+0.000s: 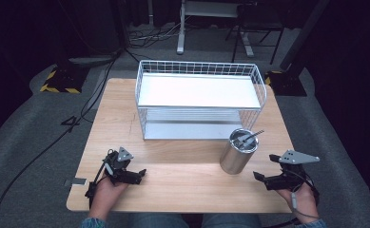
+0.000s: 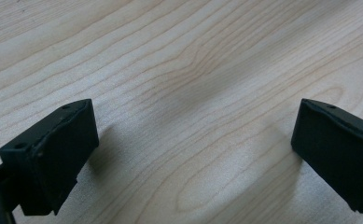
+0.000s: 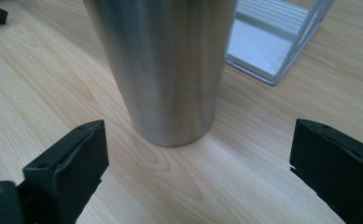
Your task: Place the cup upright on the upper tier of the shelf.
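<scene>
Right now the steel cup (image 1: 238, 153) stands upright on the table (image 1: 173, 175), just in front of the wire rack (image 1: 199, 97), near the rack's right front corner. Some metal utensils (image 1: 247, 137) lean inside the cup, their ends poking above its rim toward the rack; which utensils they are is hard to tell.

The right gripper (image 1: 263, 178) lies low on the table to the right of the cup, jaws spread wide and empty, aimed at the cup's lower wall. In the right gripper view the cup (image 3: 163, 70) stands ahead of the jaws, slightly left of the middle of the gap, not yet touched. The left gripper (image 1: 139, 174) rests well to the left of the cup, also spread open and empty, with bare wood (image 2: 193, 93) under its jaws.

Risks, as I judge them: the cup is tall, smooth and round, so a grip low on its wall may let it slip or pivot. A push from one jaw before the other closes could tip it toward the rack and spill the utensils. Lifting it into the rack, the protruding utensil ends could catch on the wire or the upper shelf (image 1: 199, 90). Centring the jaws first would help.
</scene>
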{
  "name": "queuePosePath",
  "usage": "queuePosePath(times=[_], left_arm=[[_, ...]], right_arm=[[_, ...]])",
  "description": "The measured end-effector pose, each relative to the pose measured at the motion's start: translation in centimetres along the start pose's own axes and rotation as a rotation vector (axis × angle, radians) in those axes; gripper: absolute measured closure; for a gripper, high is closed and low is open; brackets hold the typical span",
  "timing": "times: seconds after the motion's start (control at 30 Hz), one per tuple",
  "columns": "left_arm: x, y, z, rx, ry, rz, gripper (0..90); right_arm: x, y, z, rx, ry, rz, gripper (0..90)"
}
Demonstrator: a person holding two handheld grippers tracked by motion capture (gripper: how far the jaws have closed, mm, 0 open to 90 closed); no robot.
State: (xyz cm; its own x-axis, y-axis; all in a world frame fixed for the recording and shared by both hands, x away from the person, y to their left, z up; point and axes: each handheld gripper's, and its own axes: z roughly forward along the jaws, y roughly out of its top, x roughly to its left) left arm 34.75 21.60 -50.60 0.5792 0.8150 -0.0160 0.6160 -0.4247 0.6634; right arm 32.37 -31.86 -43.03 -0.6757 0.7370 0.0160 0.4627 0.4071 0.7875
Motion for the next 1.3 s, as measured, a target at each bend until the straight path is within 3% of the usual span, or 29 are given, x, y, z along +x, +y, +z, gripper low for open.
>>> queuePosePath(times=[0.43,0.67,0.87,1.3], left_arm=[[0.0,0.0,0.0,-0.002,0.0,-0.001,1.2],[-0.1,-0.2,0.0,-0.008,0.0,-0.006,1.2],[-0.1,-0.1,0.0,-0.008,-0.002,-0.007,1.1],[0.0,-0.1,0.0,-0.005,-0.002,-0.001,1.1]], right_arm=[[0.5,1.5,0.8,-0.032,0.006,0.0,0.1],[0.7,2.3,2.0,-0.057,0.021,0.0,0.0],[1.2,3.6,3.3,-0.072,0.032,-0.033,0.0],[1.0,4.2,5.9,-0.095,0.053,-0.009,0.0]])
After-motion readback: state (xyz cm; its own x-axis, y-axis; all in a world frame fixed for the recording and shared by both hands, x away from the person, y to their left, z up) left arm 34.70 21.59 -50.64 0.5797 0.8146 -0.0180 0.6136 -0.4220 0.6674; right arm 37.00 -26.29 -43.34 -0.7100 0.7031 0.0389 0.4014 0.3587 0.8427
